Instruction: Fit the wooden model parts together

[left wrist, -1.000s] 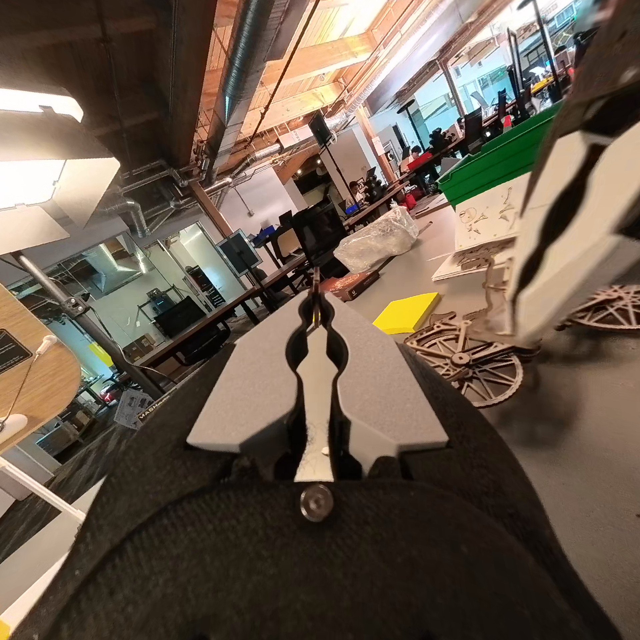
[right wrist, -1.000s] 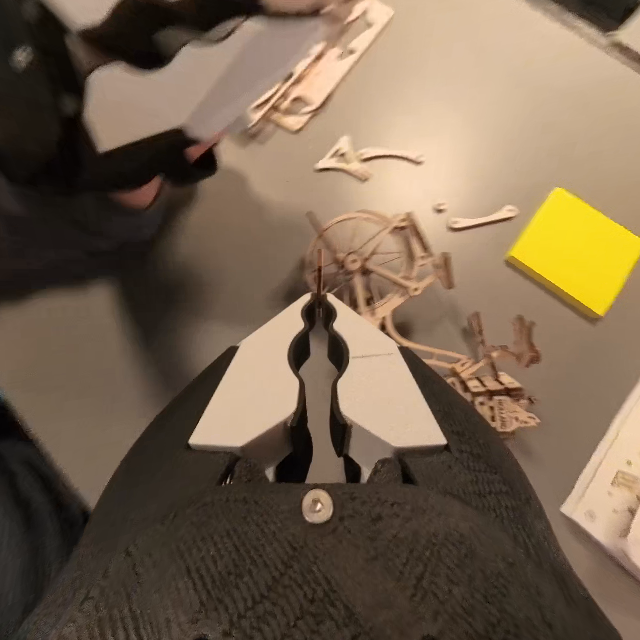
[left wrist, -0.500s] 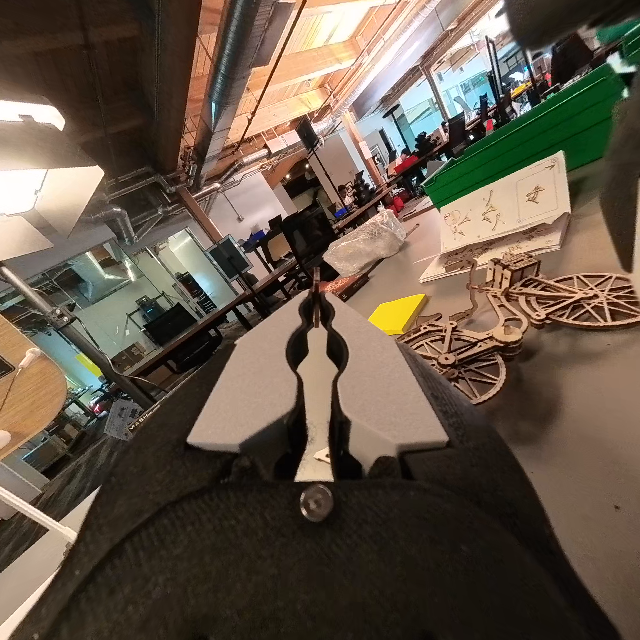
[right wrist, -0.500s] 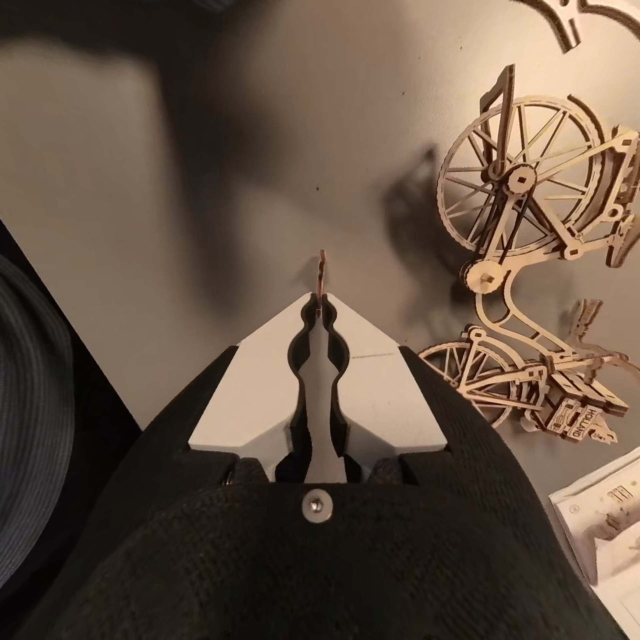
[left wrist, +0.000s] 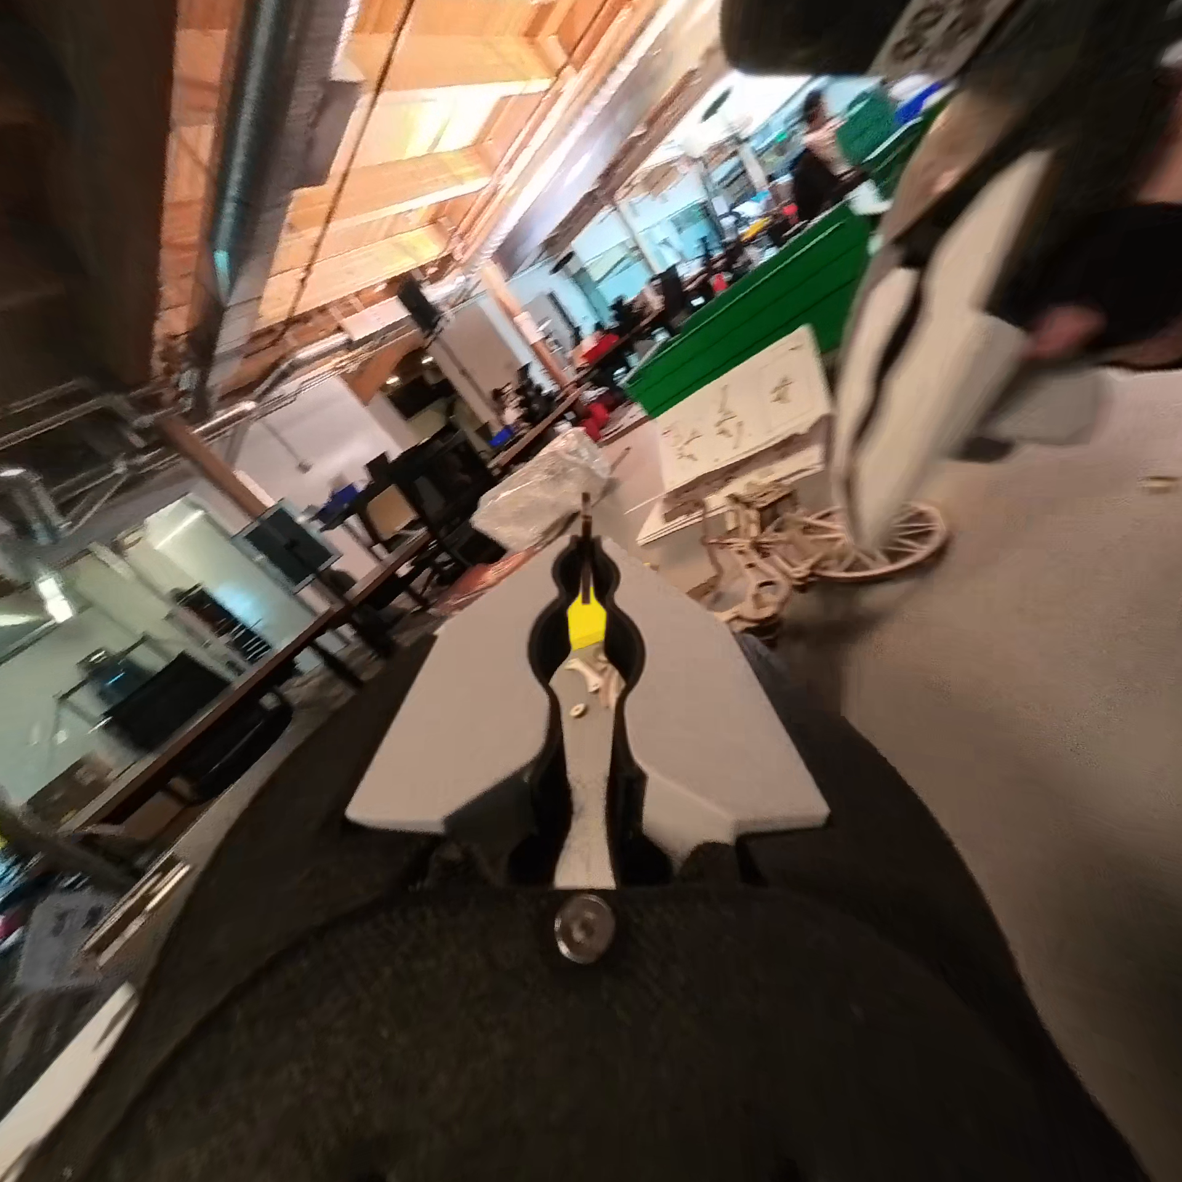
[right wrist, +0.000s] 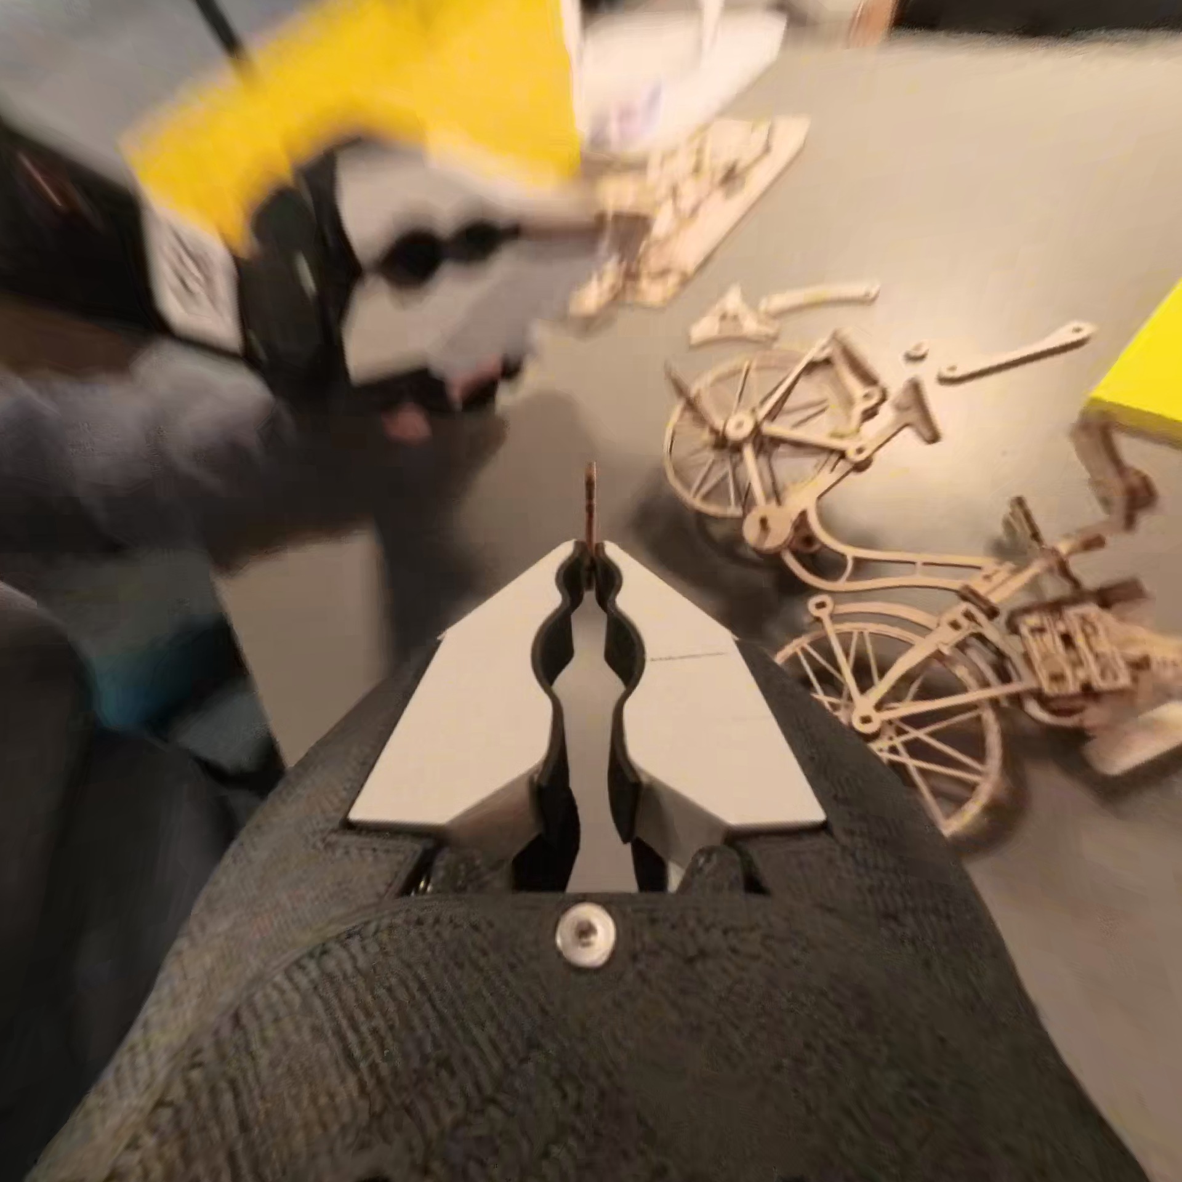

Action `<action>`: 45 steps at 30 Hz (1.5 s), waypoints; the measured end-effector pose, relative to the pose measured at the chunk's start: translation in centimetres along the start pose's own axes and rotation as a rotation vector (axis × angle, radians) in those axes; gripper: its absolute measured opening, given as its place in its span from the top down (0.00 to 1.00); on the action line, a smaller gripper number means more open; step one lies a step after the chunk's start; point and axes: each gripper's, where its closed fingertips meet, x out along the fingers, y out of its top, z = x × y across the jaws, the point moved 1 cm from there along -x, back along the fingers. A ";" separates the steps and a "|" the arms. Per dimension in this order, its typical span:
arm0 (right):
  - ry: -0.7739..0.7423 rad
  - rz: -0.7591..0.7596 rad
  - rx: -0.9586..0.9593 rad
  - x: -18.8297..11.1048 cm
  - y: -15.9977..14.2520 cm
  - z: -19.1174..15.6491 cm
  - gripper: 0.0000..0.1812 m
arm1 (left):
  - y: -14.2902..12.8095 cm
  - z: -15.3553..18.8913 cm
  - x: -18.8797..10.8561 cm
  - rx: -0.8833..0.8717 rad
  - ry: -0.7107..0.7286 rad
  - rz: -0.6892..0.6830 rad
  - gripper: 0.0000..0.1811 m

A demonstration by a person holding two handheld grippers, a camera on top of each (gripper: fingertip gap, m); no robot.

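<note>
Two wrist views over a grey desk [right wrist: 959,160], both blurred by motion.

Left view: left gripper [left wrist: 585,543] in the foreground, fingers pressed narrow on a thin dark wooden piece [left wrist: 584,512] that sticks out past the tips. Beyond, lying flat on the desk, a wooden bicycle model [left wrist: 812,550]. Behind it an open instruction booklet [left wrist: 742,416], a green bin [left wrist: 755,326] and a clear plastic bag [left wrist: 543,486]. Through the gap between the fingers, a yellow pad [left wrist: 586,618]. Upper right, the other gripper pointing down toward the bicycle's wheel.

Right view: right gripper [right wrist: 591,543], fingers nearly closed, pinching a small thin wooden strip [right wrist: 591,505] edge-on at the tips, held above bare desk. To the right, the wooden bicycle model [right wrist: 851,575] on its side, two spoked wheels joined by a curved frame. Loose wooden parts [right wrist: 1017,355] just above it, a cut-out wooden sheet [right wrist: 697,211] farther back, the yellow pad [right wrist: 1145,371] at the right edge. Upper left, the left gripper [right wrist: 435,281], heavily blurred.
</note>
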 end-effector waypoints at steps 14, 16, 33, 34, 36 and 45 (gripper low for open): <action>0.442 0.397 0.245 -3.8 0.4 -3.3 1.00 | 3.6 7.9 -2.5 0.155 -0.363 0.175 1.00; 0.459 0.400 0.241 -3.9 0.5 -3.5 1.00 | 3.8 7.9 -2.6 0.141 -0.368 0.187 1.00; 0.468 0.320 0.199 -3.2 -0.2 -4.2 1.00 | 3.5 8.4 -2.9 0.142 -0.430 0.174 1.00; 0.465 0.309 0.194 -3.1 -0.4 -4.3 1.00 | 3.4 8.5 -2.9 0.144 -0.441 0.173 1.00; 0.453 0.276 0.186 -2.9 -0.7 -4.2 1.00 | 3.1 8.7 -3.0 0.153 -0.466 0.162 1.00; 0.341 0.069 0.032 -2.5 -2.4 -3.8 1.00 | 2.1 9.8 -3.2 0.239 -0.526 0.133 1.00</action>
